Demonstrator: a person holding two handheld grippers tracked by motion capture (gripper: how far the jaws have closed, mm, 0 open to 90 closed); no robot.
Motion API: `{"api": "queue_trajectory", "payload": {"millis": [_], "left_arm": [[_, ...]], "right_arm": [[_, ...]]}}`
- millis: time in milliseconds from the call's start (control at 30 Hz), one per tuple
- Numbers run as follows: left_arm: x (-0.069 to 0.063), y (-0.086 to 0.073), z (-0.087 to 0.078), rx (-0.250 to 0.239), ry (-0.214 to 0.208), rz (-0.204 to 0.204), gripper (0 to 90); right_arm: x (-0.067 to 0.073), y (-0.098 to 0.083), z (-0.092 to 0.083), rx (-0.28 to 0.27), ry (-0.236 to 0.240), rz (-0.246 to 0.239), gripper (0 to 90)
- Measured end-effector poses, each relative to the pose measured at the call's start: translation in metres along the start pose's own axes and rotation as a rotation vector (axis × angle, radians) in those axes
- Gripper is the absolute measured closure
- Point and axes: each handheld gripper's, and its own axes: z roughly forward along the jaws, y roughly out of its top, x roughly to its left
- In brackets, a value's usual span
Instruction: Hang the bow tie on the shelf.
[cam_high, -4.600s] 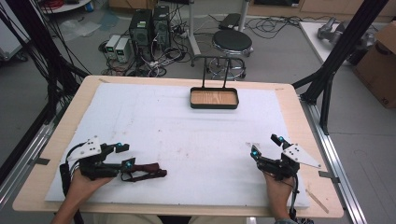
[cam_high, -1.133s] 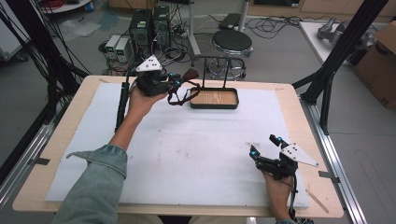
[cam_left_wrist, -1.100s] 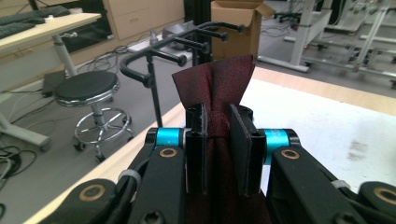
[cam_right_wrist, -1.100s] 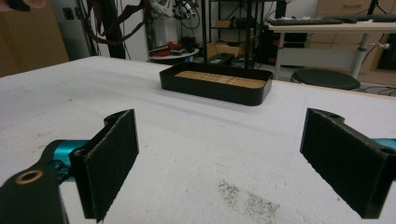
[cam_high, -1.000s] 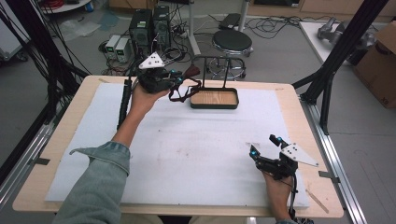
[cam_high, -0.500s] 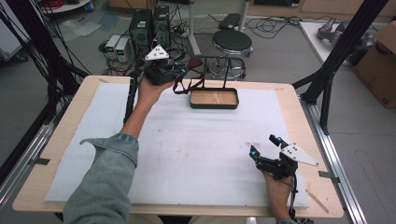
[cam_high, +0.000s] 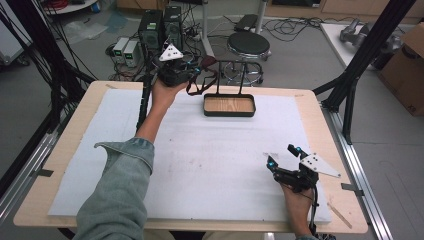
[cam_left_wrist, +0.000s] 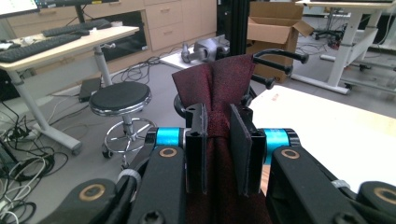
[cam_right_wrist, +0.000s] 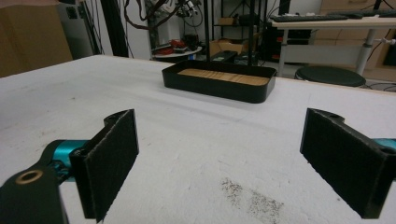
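Observation:
My left gripper (cam_high: 199, 69) is held up at the table's far edge, left of a black metal rack (cam_high: 239, 62), shut on a dark red cloth (cam_high: 207, 62). A loop of the cloth hangs below it. In the left gripper view the cloth (cam_left_wrist: 223, 80) rises between the shut jaws (cam_left_wrist: 218, 140), close to the rack's hooks (cam_left_wrist: 279, 54). Under the rack sits a black tray (cam_high: 229, 114) with a wooden floor. My right gripper (cam_high: 281, 156) rests on the mat at the front right, open. Its jaws (cam_right_wrist: 219, 158) stand wide apart and face the tray (cam_right_wrist: 217, 88).
A white foam mat (cam_high: 215, 165) covers most of the wooden table. Beyond the far edge stand a round stool (cam_high: 248, 45) and computer cases (cam_high: 160, 27) amid cables. Black frame posts (cam_high: 350, 85) rise at the right side.
The left gripper, with the dark red cloth, has gone from the front left of the table up to the far edge, then drifted right toward the rack. The right gripper has stayed put.

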Motion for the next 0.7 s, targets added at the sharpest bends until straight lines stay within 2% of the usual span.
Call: {"api": "queue_trajectory", "payload": {"millis": [100, 333, 700], "left_arm": [[0.003, -0.002, 0.002, -0.007, 0.011, -0.017, 76.5], [0.009, -0.007, 0.003, 0.011, 0.038, -0.041, 76.4], [0.012, -0.018, 0.006, 0.05, 0.059, -0.049, 76.4]], "right_arm": [[0.0, 0.0, 0.0, 0.002, 0.003, 0.001, 10.5], [0.0, 0.0, 0.001, 0.001, 0.004, -0.001, 10.5], [0.0, 0.0, 0.001, 0.008, 0.007, 0.003, 10.5]]}}
